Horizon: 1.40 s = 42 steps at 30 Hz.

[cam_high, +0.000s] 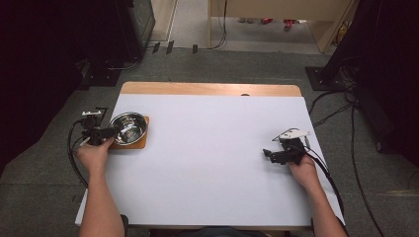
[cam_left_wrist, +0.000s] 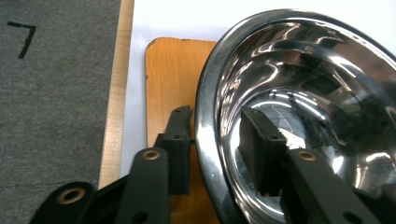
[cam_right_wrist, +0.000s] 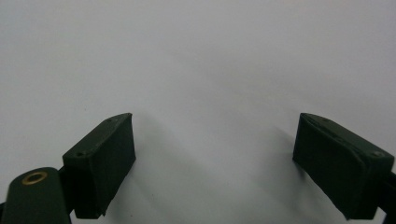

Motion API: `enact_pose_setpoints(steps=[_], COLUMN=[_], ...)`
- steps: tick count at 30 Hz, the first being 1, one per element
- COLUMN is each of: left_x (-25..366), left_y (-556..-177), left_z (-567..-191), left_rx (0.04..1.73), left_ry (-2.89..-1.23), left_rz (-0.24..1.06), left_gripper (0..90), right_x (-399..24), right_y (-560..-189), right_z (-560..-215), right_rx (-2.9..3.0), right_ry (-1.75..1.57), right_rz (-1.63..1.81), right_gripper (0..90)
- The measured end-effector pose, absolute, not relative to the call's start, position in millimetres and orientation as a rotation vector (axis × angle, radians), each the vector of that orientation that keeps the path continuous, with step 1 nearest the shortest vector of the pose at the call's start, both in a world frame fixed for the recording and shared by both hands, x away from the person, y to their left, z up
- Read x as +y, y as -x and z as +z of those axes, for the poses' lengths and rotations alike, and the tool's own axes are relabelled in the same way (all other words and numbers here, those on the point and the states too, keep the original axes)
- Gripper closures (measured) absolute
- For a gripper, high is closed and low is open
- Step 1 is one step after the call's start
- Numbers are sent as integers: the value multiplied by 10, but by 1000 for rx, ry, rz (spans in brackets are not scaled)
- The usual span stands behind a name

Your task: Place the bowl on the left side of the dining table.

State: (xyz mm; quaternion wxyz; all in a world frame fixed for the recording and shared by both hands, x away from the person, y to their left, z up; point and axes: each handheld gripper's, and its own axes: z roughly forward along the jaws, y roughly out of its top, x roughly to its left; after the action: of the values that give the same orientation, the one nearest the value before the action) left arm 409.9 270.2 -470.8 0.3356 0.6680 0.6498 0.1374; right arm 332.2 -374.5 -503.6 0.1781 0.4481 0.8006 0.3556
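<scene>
Steel bowl [cam_left_wrist: 299,93], unmarked; black "7" [cam_left_wrist: 25,37] on carpet [cam_left_wrist: 56,116]

Table [cam_high: 212,163]: white sheet over a wooden top, wood strip bare along the 12 o'clock edge.
Board [cam_high: 139,144]: small wooden board at 9 o'clock, near the sheet's left edge.
Bowl [cam_high: 129,127]: shiny steel, upright on the board.
Left gripper [cam_high: 112,131]: at the bowl's 9 o'clock rim, jaws pointing toward 3 o'clock.
Right gripper [cam_high: 267,153]: at 3 o'clock on the bare sheet, well apart from the bowl, jaws pointing toward 9 o'clock.
Forearms [cam_high: 101,207]: entering from 6 o'clock.
</scene>
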Motion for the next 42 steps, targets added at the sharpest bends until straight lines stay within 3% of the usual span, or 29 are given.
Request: enact_pose_setpoints(steps=[5,16,32,42], left_x=[2685,2678,2566,2480], left_y=[-4088,-4026,-3905,-3851], left_z=[-4693,-4568,-4318,-4184], left_rx=[1694,1665,1621,1593], left_ry=[-1759,-1757,-1782,-1750], left_rz=[386,438,565,563], left_gripper=[549,457,420,418], right_x=[-3746,-3747,-3748,-3747], right_y=[-3322,-3322,-3323,-3323], right_z=[-5036,-5035,-5035,-5035], right_rx=[2267,2268,2267,2267], right_ry=[-1266,-1266,-1264,-1264], right_rz=[1005,1004,1003,1003], right_gripper=[124,124,124,124])
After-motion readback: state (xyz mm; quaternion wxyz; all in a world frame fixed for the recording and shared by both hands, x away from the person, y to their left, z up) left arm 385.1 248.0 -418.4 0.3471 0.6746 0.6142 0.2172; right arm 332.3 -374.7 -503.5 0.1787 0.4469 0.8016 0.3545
